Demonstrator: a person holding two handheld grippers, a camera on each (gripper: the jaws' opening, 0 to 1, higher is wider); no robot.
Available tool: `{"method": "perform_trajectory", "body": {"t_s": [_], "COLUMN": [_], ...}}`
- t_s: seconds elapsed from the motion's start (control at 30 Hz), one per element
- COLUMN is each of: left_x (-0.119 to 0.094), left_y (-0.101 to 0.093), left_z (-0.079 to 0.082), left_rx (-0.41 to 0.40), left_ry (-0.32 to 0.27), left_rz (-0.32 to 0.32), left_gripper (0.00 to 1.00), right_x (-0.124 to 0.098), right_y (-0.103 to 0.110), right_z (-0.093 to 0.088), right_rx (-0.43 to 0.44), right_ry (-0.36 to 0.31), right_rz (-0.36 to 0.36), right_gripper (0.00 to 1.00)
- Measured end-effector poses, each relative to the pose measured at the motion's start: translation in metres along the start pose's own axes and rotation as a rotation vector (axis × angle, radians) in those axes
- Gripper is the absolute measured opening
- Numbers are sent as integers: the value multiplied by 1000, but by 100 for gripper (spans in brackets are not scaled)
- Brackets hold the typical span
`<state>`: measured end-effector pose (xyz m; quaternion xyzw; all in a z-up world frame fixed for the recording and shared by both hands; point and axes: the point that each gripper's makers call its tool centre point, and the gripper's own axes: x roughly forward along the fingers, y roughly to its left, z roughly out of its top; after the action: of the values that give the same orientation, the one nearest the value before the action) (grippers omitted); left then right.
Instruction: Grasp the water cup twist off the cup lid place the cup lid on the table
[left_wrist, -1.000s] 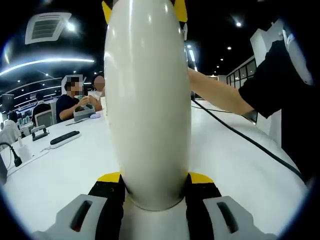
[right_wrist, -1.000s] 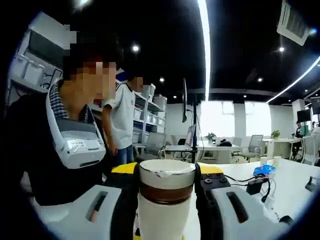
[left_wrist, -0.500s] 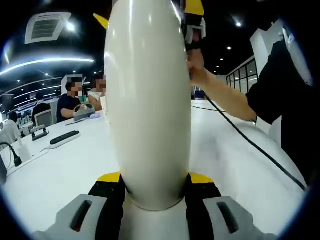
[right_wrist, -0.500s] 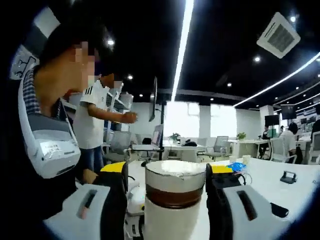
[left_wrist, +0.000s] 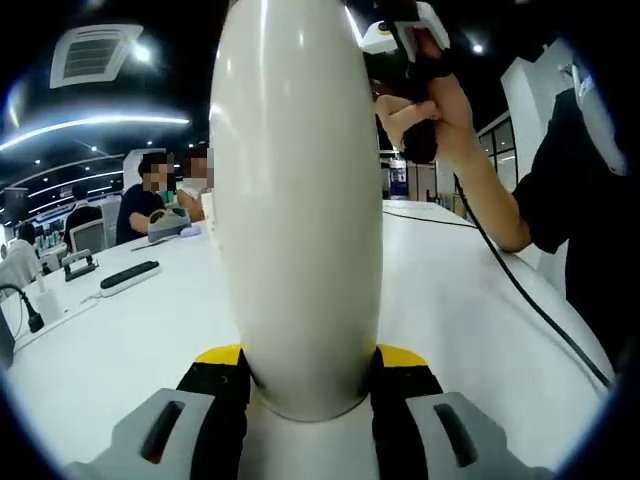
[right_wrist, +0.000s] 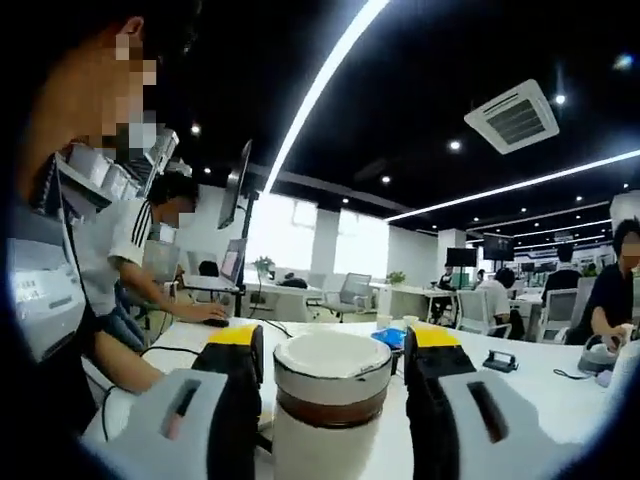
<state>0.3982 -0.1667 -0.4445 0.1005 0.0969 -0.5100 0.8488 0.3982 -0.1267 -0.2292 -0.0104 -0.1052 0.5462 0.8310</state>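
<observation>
Left claw (left_wrist: 305, 375): we keep it clamped on the glossy white cup body (left_wrist: 297, 200).
Right claw (right_wrist: 330, 360): grips the brown-banded white lid (right_wrist: 330, 380), now lifted away.
Change: lid appears free; next comes placement on the white desk (left_wrist: 470, 330).

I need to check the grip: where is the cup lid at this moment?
In the right gripper view, the cup lid sits low at center, between the right gripper's two jaws.

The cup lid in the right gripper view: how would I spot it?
Start at the long white table, then find the two yellow-tipped black fingers rising from the bottom of the view. Between them sits the cup lid: a round white cap with a brown band, unlike the small dark gadgets lying further back.
</observation>
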Motion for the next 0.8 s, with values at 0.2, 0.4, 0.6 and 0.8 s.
{"method": "perform_trajectory", "body": {"t_s": [0.2,0.4,0.6,0.8], "left_x": [0,0,0,-1], "left_y": [1,2,2,3], "left_z": [0,0,-1,-1], "left_rx": [-2,2,0,-1], "left_ry": [1,-1,-1,0], "left_rz": [1,-1,-2,-2], "left_gripper": [49,49,49,49], "right_x": [3,-2,-4,-5], "right_y": [2,7,14,19], "right_z": [-6,-6,-8,-8], "right_rx": [-4,31,83,113], "right_ry": [21,7,-7,-25], "right_rz": [30,114,330,523], "right_gripper": [50,50,50,49]}}
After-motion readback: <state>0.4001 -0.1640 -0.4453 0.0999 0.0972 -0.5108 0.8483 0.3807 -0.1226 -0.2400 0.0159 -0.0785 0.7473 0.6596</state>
